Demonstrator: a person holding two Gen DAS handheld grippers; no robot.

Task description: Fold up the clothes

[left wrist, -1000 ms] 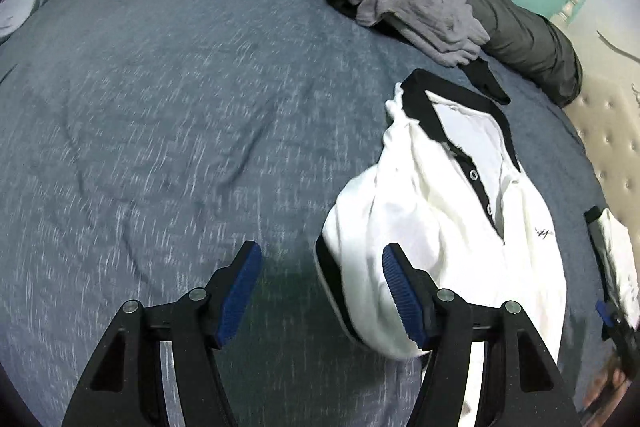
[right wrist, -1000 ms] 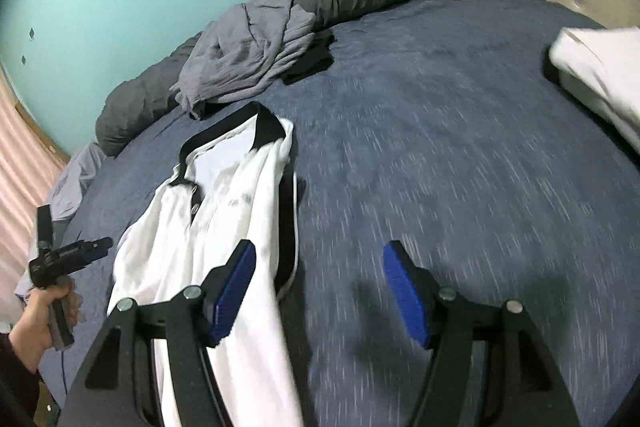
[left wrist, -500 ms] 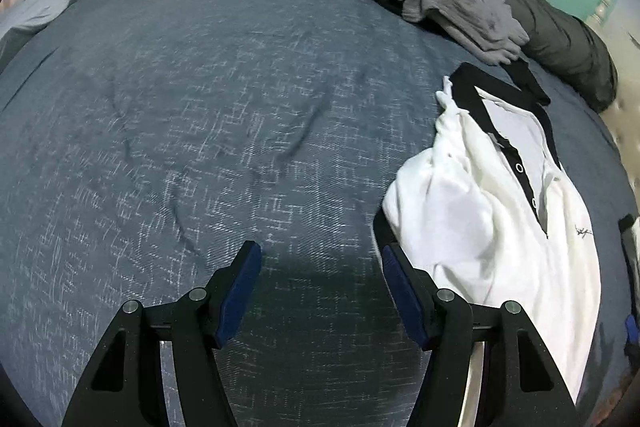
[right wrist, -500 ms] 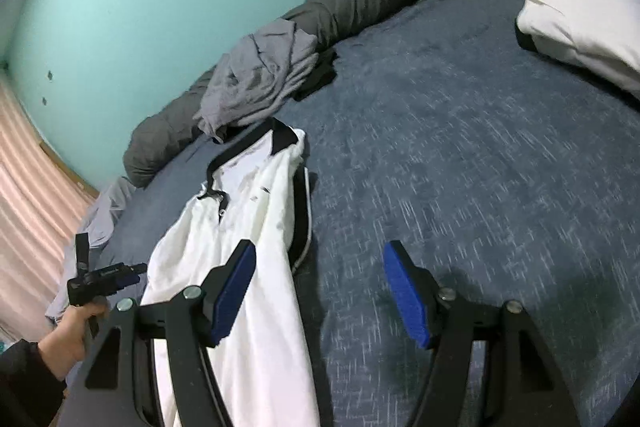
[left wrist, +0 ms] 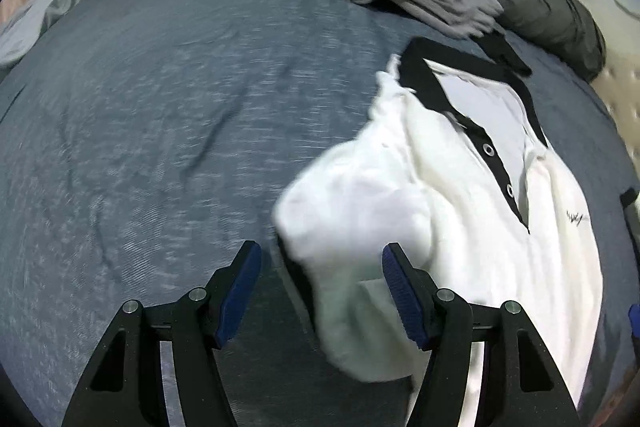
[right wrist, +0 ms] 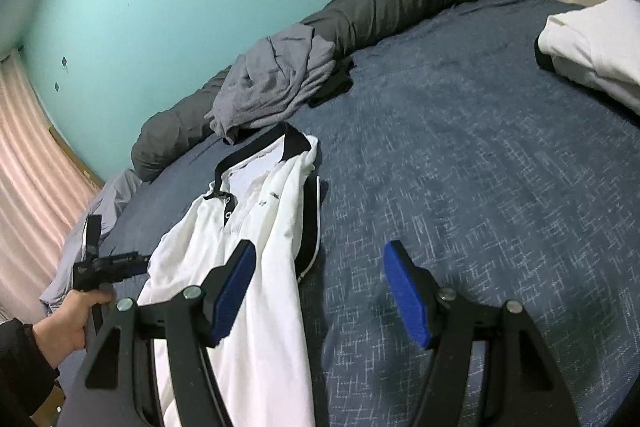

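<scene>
I see one white polo shirt [left wrist: 460, 211] w/ black collar and placket, 2 buttons visible, lying face up on the blue bedsheet [left wrist: 160, 131]; its near sleeve is folded over the chest. In the left wrist view the shirt fills 3 o'clock. My left gripper [left wrist: 320, 281] hangs over the sleeve end, jaws apart, nothing pinched. My right gripper [right wrist: 320, 287] is also spread wide w/ nothing in it; its left finger is over the shirt's side, bare sheet between the pads. One crumpled grey garment [right wrist: 272, 83] lies at 11 o'clock beyond the collar, against one dark grey rolled duvet [right wrist: 380, 3]. One folded white garment [right wrist: 596, 47] sits at 2 o'clock. One hand [right wrist: 74, 319] visible at 9 o'clock.
</scene>
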